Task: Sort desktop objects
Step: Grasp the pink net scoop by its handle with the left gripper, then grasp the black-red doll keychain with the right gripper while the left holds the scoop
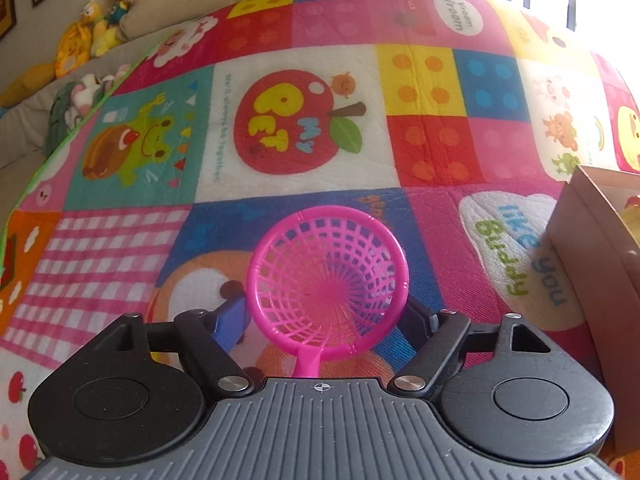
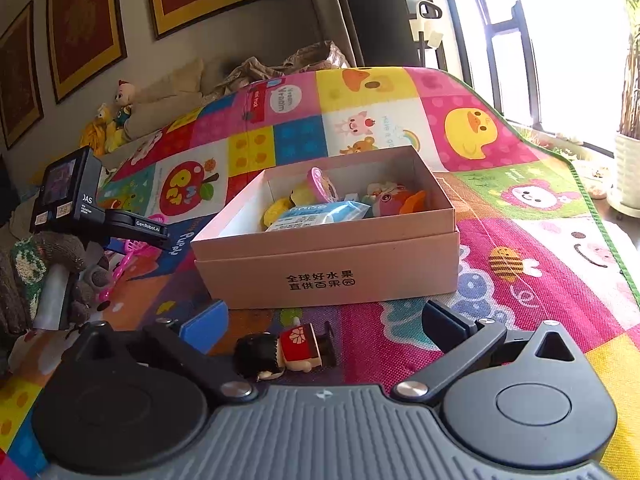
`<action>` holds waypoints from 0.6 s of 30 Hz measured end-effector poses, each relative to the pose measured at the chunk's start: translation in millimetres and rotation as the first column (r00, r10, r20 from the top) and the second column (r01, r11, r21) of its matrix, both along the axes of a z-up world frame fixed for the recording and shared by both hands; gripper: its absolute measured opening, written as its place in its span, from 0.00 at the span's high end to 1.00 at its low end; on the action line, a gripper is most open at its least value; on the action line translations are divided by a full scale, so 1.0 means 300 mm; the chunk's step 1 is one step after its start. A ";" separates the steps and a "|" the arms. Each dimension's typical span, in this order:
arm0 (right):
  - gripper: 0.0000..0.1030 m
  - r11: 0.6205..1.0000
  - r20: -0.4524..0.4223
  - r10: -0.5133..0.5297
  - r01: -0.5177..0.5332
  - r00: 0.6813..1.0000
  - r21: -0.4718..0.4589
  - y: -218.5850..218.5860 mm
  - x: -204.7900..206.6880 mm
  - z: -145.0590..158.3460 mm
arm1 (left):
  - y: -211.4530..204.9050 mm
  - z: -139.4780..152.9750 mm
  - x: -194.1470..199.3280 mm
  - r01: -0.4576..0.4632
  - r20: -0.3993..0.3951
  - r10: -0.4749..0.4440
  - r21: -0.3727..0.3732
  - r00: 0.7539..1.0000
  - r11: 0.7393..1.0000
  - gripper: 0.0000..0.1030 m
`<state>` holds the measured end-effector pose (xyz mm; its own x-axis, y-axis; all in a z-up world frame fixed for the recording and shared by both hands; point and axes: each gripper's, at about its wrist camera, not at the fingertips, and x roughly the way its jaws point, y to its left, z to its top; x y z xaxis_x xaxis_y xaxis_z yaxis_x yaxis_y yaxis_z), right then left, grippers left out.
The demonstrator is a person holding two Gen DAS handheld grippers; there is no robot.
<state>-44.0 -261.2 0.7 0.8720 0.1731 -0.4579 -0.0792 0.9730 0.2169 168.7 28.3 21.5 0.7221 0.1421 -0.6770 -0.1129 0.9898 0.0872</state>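
A pink toy net scoop (image 1: pixel 326 284) lies on the colourful play mat (image 1: pixel 304 128), between the spread fingers of my open left gripper (image 1: pixel 320 316); its handle runs back under the gripper body. In the right wrist view a small doll figure (image 2: pixel 286 350) with black hair and a red top lies on its side on the mat, between the wide-open fingers of my right gripper (image 2: pixel 324 324). Just beyond it stands a beige cardboard box (image 2: pixel 332 268) holding several toys and a blue packet. The left gripper (image 2: pixel 120 224) and the pink scoop (image 2: pixel 132 254) also show at the left.
The box corner (image 1: pixel 592 232) shows at the right of the left wrist view. Plush toys (image 1: pixel 100 20) and cushions lie beyond the mat's far left edge. Framed pictures (image 2: pixel 84 28) hang on the wall. A window and a white plant pot (image 2: pixel 626 172) are to the right.
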 end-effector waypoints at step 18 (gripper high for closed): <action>0.00 1.000 -0.057 -0.007 0.006 0.998 -0.023 0.011 0.019 -0.009 | -0.140 -0.014 -0.551 0.230 0.043 -0.226 -0.139 0.973 0.963 0.06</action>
<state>-38.3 -257.9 -2.1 0.8454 0.1561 -0.5108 -0.0608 0.9783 0.1982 3.5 -13.7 17.3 0.7419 -0.1246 -0.6588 0.1165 0.9916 -0.0563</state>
